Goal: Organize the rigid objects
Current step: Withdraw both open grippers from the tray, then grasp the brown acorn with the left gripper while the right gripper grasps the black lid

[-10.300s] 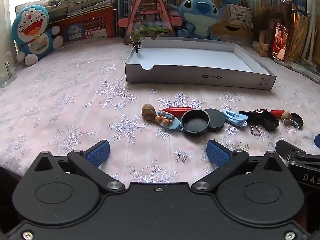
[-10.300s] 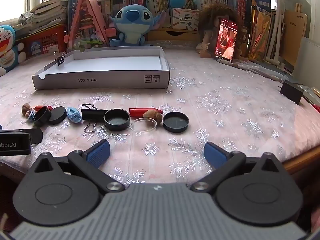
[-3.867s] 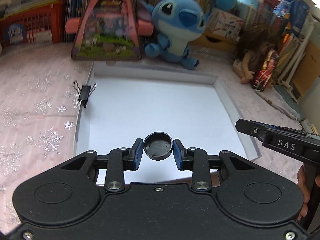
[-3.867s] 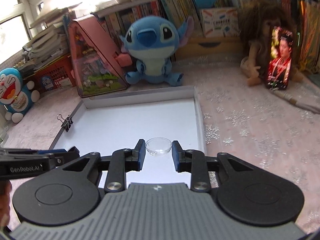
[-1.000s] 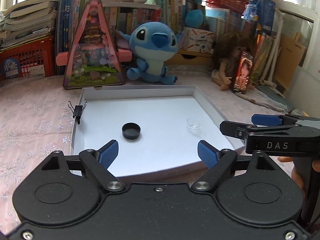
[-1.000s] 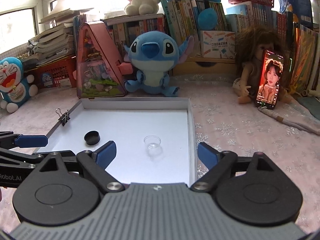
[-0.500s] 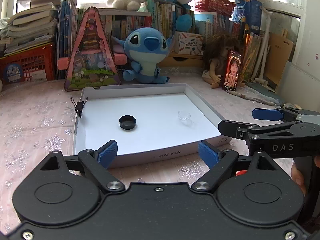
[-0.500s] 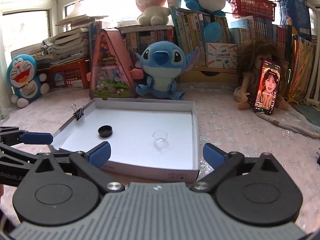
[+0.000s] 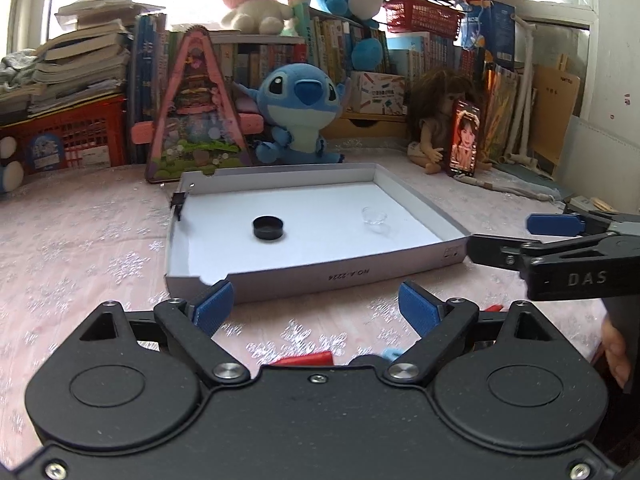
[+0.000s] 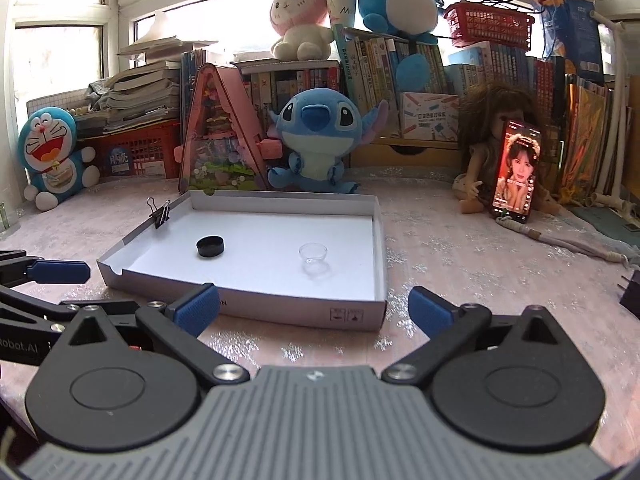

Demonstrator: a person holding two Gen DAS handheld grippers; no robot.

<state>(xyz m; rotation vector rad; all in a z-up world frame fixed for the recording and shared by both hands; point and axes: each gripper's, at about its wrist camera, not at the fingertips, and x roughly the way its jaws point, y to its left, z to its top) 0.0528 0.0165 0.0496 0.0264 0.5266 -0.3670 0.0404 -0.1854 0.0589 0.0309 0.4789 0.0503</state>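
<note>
The left gripper (image 9: 312, 308) is hovering low over the pink snowflake-patterned surface (image 9: 80, 240), its blue fingers (image 9: 212, 306) spread wide with nothing between them. Just under its body, a red piece (image 9: 304, 359), a dark round piece (image 9: 366, 360) and a bit of light blue (image 9: 390, 354) are peeking out on the surface, too hidden to identify. The right gripper (image 10: 314, 310) is standing wide apart too; its jaws have just been opening to their fullest, and they are holding nothing. In the left view the right gripper is showing at the right edge, with a hand (image 9: 614, 354) behind it.

Just beyond both pairs of fingers, the white tray (image 10: 248, 304) is lying flat on the surface. Inside it, a black cap (image 10: 209, 246) is sitting toward the left and a clear cup (image 10: 313, 255) toward the right, well apart from each other. A black binder clip (image 10: 159, 212) is gripping the tray's left wall near its far corner.

Behind the tray, a pink triangular toy house (image 10: 220, 148) and a blue plush (image 10: 318, 140) are standing side by side. To the right, a doll (image 10: 486, 152) is sitting with a lit phone (image 10: 516, 172) leaning against it. At the far left, a blue cat plush (image 10: 52, 156) is sitting beside a red crate (image 10: 136, 156). Books (image 10: 380, 68) are lining the shelf at the back, with a pink rabbit plush (image 10: 300, 24) on top.
</note>
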